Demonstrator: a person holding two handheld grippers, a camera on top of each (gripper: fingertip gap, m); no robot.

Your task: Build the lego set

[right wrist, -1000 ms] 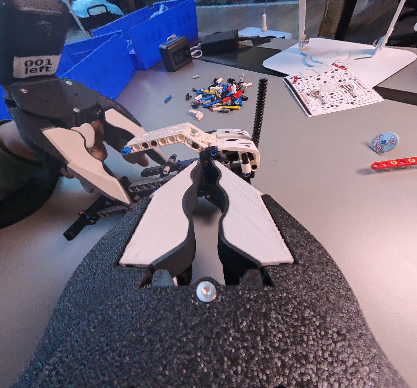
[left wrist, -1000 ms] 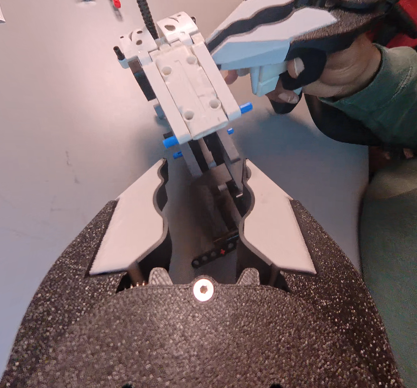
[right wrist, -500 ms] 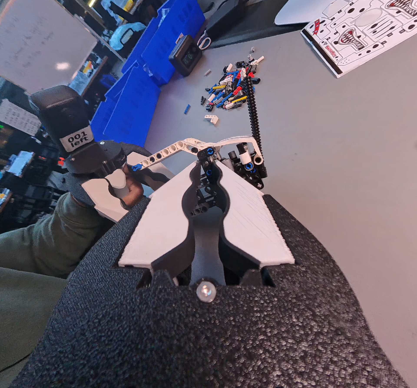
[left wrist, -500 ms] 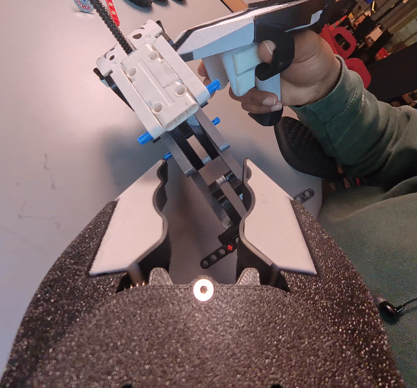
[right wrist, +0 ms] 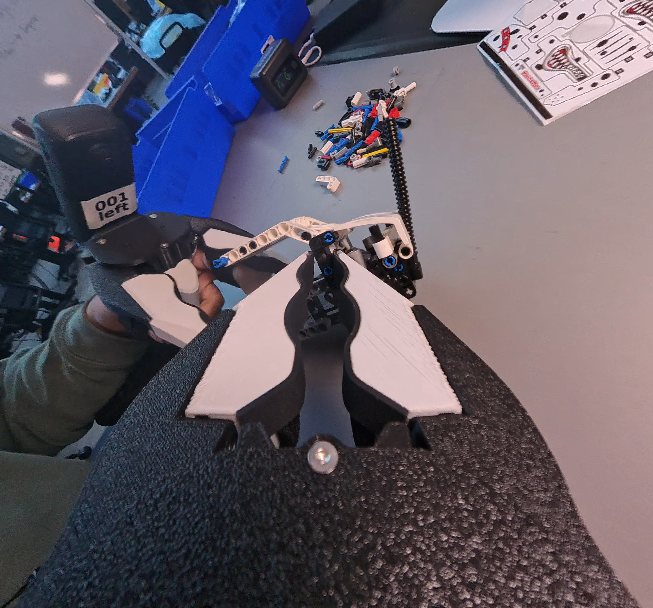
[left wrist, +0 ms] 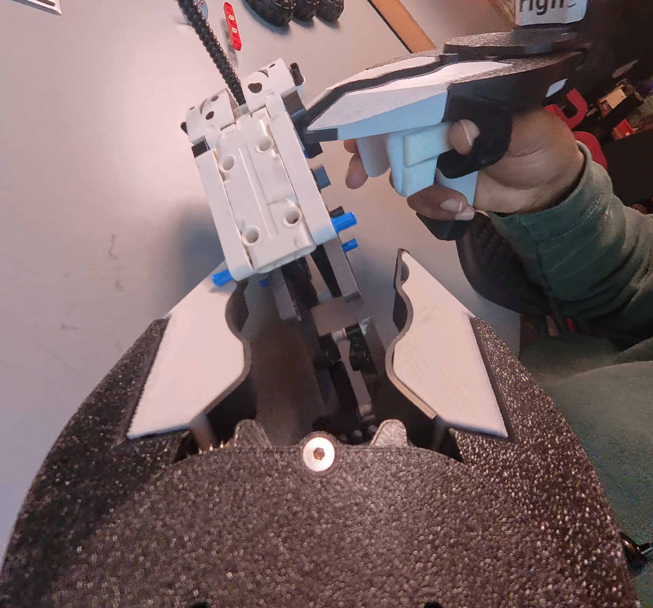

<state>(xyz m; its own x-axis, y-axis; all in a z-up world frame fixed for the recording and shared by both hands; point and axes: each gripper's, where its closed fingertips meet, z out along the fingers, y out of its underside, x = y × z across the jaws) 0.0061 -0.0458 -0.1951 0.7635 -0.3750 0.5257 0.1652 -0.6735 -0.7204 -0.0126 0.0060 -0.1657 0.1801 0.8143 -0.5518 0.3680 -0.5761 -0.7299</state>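
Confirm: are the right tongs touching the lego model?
Touching. The right wrist view shows the right tongs pinched on a black piece of the lego model, no gap at the tips.

Lying open across the bare grey counter [right wrist: 530, 273] rightward; crowding the far side: loose brick pile [right wrist: 364, 139], blue bins [right wrist: 198, 153], sticker sheet [right wrist: 579, 47].

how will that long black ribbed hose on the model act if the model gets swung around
The hose probably flexes and whips: it is thin, ribbed, and looks fixed only at the model. Its free end may snag the loose pieces behind.
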